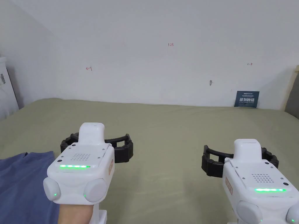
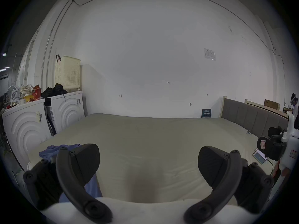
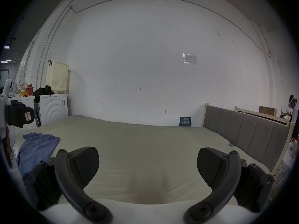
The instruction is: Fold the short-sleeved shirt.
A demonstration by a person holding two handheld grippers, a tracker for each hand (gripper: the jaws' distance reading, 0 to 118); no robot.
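Head view: left gripper [image 1: 97, 145] and right gripper [image 1: 240, 160] both held above the bed [image 1: 163, 131], well apart from each other, pointing toward the white wall [image 1: 163, 58]; green lights lit on both housings. From here the jaws look spread on both, nothing between them. The blue shirt [image 1: 20, 186] lies on the green sheet at the near left edge, just beside and partly behind the left gripper's housing, not touching any jaw. A small dark sign [image 1: 247, 99] leans against the wall at the far right of the bed. Left gripper view: left gripper [image 2: 148, 167] jaws wide apart, only bare sheet between them, holding nothing. Shirt [image 2: 53, 150] is crumpled at the left edge of the bed [image 2: 145, 130], showing behind and below the left-hand jaw; contact can't be judged, but it's not between the jaws. Two white washing machines [image 2: 40, 119] stand left of the bed, a cream basket [image 2: 67, 72] on top of one. The right gripper [image 2: 268, 148] shows far right, with a grey headboard [image 2: 252, 119] behind it. Right gripper view: right gripper [image 3: 148, 167] jaws also wide apart, empty, over bare sheet. Shirt [image 3: 38, 146] lies loose, unfolded, at the left side of the bed [image 3: 137, 138], clear of these jaws. The left gripper [image 3: 19, 116] is at the far left edge, above the shirt. Headboard [image 3: 246, 130] runs along the right; a person [image 3: 293, 112] stands beyond it.
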